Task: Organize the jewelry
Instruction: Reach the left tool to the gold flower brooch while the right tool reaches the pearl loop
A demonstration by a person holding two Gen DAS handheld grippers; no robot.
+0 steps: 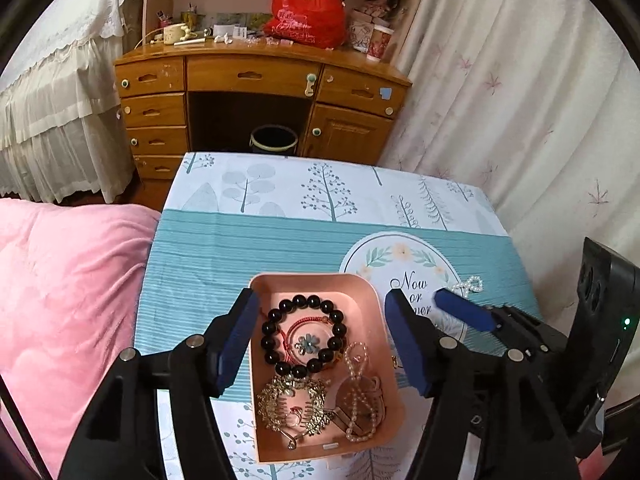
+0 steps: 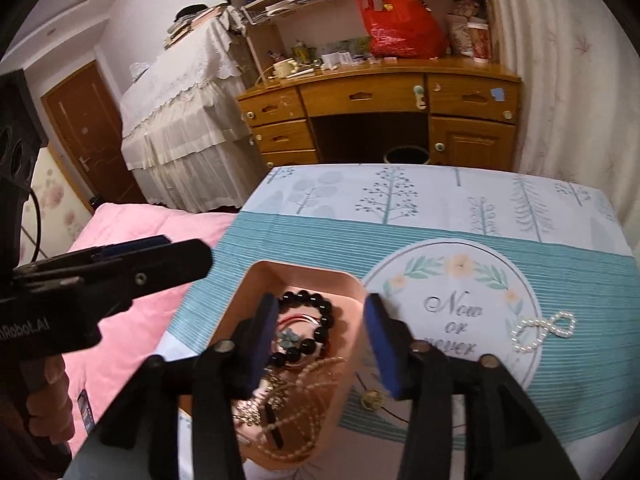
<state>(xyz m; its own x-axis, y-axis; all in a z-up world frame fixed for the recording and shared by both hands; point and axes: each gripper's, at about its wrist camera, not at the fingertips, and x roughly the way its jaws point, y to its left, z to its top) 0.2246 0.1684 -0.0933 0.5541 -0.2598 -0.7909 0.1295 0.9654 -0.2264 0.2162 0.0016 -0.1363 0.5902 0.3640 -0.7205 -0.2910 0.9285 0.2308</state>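
A pink tray (image 1: 316, 282) sits on the teal patterned tablecloth (image 1: 224, 248). It holds a black bead bracelet (image 1: 268, 324), a red cord bracelet, a gold comb (image 1: 280, 400) and a pale bead strand (image 1: 360, 412). My left gripper (image 1: 320, 336) is open and empty, its jaws standing either side of the tray. My right gripper (image 2: 320, 344) is open and empty over the tray's right wall (image 2: 356, 308). A pearl bow clip (image 2: 544, 330) lies on the cloth to the right; it also shows in the left wrist view (image 1: 472, 283). A small gold piece (image 2: 372, 399) lies beside the tray.
A pink blanket (image 1: 60, 288) lies left of the table. A wooden desk (image 1: 256, 92) with a red bag (image 1: 308, 12) stands behind, with a bin (image 1: 274, 140) under it. A pale curtain (image 1: 520, 100) hangs on the right.
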